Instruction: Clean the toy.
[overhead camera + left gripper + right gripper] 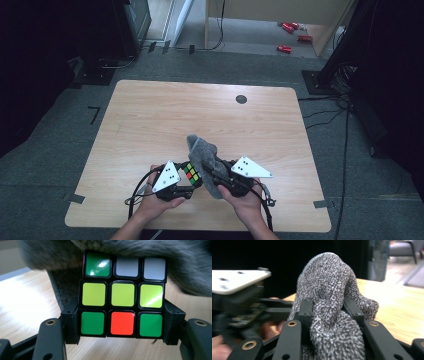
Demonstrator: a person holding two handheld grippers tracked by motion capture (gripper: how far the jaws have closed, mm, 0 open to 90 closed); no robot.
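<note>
A Rubik's cube (121, 298) with green, yellow, red and white stickers sits clamped between the black jaws of my left gripper (121, 326). In the high view the cube (191, 174) is near the table's front edge, held by the left gripper (186, 186). A grey knitted cloth (331, 302) is pinched in my right gripper (329, 312) and bulges up above its jaws. The cloth (206, 160) presses against the cube's right and far side, and it drapes over the cube's top edge as grey fabric (175, 262). The right gripper (220, 177) sits just right of the cube.
The wooden table (150, 125) has a round dark grommet (241, 99) near its far edge. Beyond it lie red cans (290, 30) on the floor, with dark equipment and cables (345, 90) to the right. Both hands hold the grippers at the front edge.
</note>
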